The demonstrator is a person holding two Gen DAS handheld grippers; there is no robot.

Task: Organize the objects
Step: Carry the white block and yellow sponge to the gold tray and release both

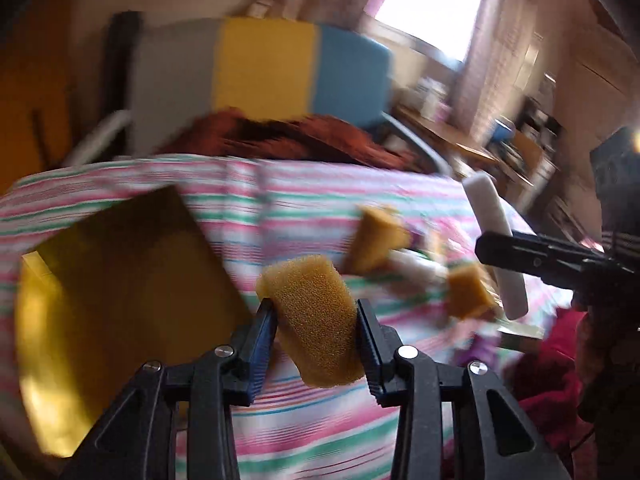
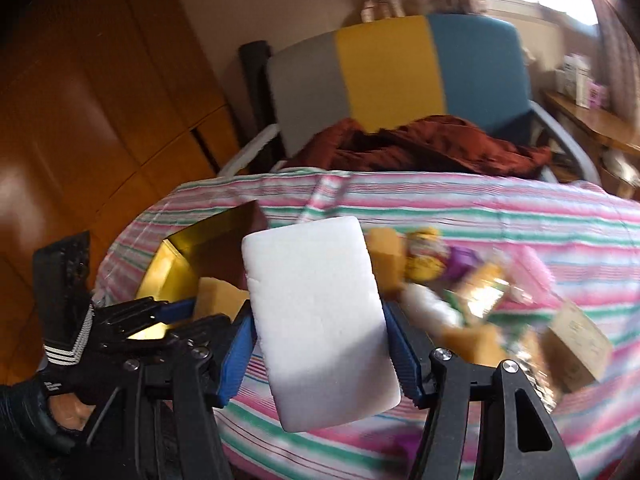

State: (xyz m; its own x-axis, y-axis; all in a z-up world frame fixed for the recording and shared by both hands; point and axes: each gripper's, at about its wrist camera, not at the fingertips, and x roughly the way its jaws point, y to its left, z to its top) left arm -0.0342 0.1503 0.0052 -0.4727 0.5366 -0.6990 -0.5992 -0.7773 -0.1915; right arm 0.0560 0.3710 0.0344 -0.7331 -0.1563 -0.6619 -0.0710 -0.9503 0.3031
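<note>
Left gripper [image 1: 316,320] clamps a yellow sponge [image 1: 316,320]; right gripper [image 2: 318,320] grips what looks like a white foam block [image 2: 320,300].

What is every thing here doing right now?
Left gripper: shut on the yellow sponge.
Right gripper: shut on the white sponge.
Gold box: open, on the striped cloth.
Loose sponges: lying on the cloth.
</note>
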